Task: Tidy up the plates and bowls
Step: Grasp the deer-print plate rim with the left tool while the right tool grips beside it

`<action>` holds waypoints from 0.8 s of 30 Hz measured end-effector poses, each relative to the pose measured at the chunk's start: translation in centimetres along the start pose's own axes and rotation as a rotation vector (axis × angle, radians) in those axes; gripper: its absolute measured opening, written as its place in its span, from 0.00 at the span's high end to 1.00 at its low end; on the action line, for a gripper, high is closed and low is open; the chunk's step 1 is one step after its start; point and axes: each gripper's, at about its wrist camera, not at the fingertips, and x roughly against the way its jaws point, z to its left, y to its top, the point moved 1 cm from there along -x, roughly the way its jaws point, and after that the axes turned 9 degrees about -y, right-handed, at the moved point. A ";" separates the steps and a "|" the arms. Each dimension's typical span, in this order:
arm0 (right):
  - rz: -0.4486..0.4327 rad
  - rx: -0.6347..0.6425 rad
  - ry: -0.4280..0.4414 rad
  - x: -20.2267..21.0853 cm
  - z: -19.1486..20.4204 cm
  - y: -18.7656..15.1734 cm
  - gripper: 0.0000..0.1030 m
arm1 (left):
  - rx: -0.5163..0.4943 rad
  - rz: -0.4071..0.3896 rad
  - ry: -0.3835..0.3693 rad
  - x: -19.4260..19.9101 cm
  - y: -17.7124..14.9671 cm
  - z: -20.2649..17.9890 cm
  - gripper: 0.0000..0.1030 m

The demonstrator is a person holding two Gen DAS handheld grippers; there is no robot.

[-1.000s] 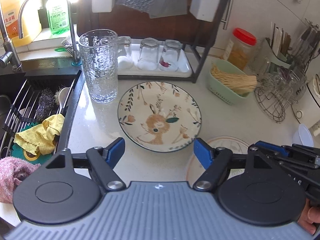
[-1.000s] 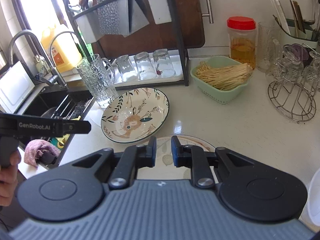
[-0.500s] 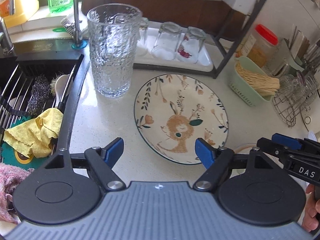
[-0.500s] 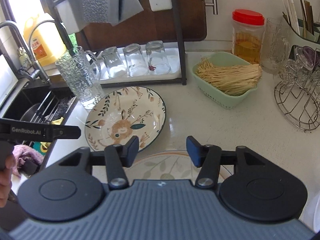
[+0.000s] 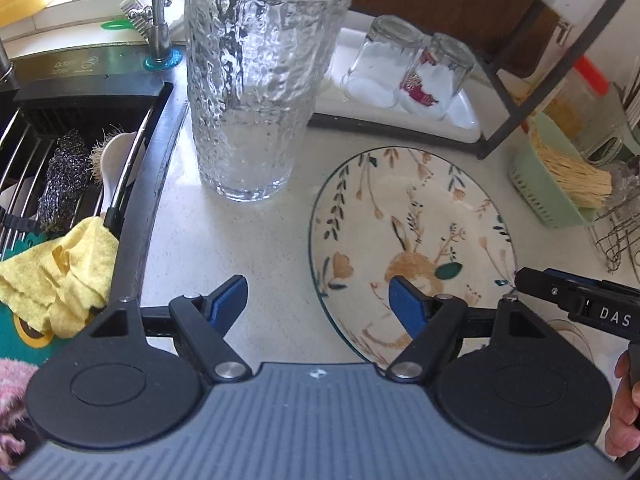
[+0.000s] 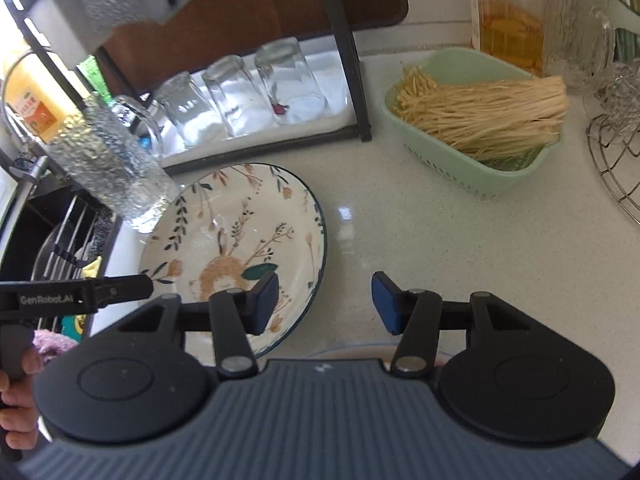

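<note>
Speckled pale stone makes the surface (image 6: 420, 224) that carries everything here. The biggest thing on it is the black metal rack (image 6: 348, 60) at the back, with a white tray under it where small clear glasses (image 6: 240, 96) stand upside down. In front of the rack lies the round cream plate with a rabbit and leaf pattern and a dark rim (image 5: 412, 248), flat on the surface, beside the sink. The tall textured clear glass pitcher (image 5: 256, 76) stands upright just beside the far left edge of this plate. To the right of the plate, apart from it, sits the pale green plastic basket (image 6: 480, 172) filled with a bundle of thin dry noodles (image 6: 488, 112). Behind the basket is a clear jar with a red lid (image 6: 508, 20). A yellow cloth (image 5: 60, 268) hangs over the sink edge. The left gripper (image 5: 318, 304) has its blue pads wide apart and holds nothing; its right pad is over the near left part of the plate. The right gripper (image 6: 324, 300) is spread too, empty, with its left pad over the near right rim of the plate.
</note>
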 end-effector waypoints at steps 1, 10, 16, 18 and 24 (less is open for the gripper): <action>0.010 -0.001 -0.012 -0.6 0.0 0.3 0.48 | -0.006 0.002 0.002 -0.1 0.5 0.2 0.22; 0.063 -0.107 0.012 -3.8 -0.2 1.6 0.59 | -0.027 0.082 -0.055 -2.3 2.8 0.8 0.26; 0.063 -0.108 0.020 -4.8 0.5 1.8 0.73 | -0.065 0.127 -0.097 -3.7 3.3 0.0 0.36; 0.066 -0.112 0.028 -5.1 0.7 1.7 0.77 | -0.086 0.147 -0.100 -4.2 3.5 -0.2 0.39; 0.054 -0.122 0.053 -5.4 1.0 1.6 0.80 | -0.123 0.146 -0.106 -4.8 3.9 -0.7 0.44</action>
